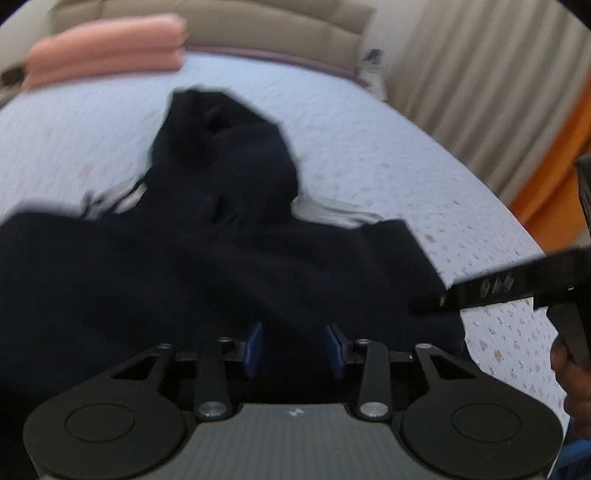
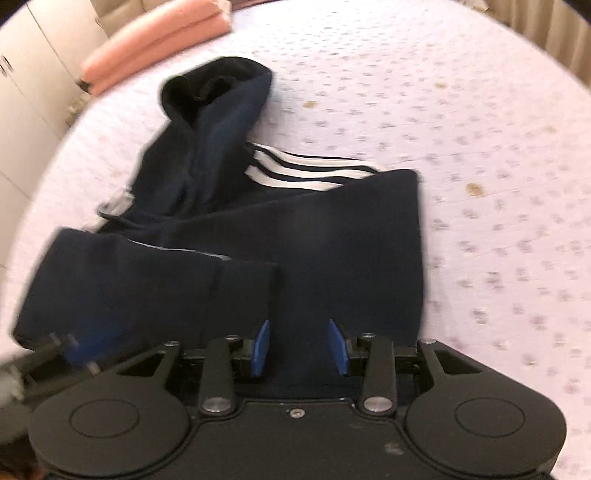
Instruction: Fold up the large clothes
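Observation:
A dark navy hooded jacket (image 1: 229, 251) with white sleeve stripes lies on the bed, hood pointing away. It also shows in the right wrist view (image 2: 332, 243), with the stripes (image 2: 303, 170) and hood (image 2: 221, 96) visible and a sleeve folded across the body. My left gripper (image 1: 294, 347) is open, its blue pads just over the jacket's near hem. My right gripper (image 2: 301, 347) is open over the jacket's near right part. The right gripper also shows in the left wrist view (image 1: 443, 301) at the jacket's right edge. The left gripper shows blurred in the right wrist view (image 2: 74, 347).
The bed has a pale dotted cover (image 1: 369, 147), also in the right wrist view (image 2: 480, 184). Folded pink blankets (image 1: 107, 51) lie at its far left, also in the right wrist view (image 2: 155, 40). A padded headboard (image 1: 258, 29) and curtains (image 1: 480, 74) stand behind. White cupboards (image 2: 26, 92) stand left.

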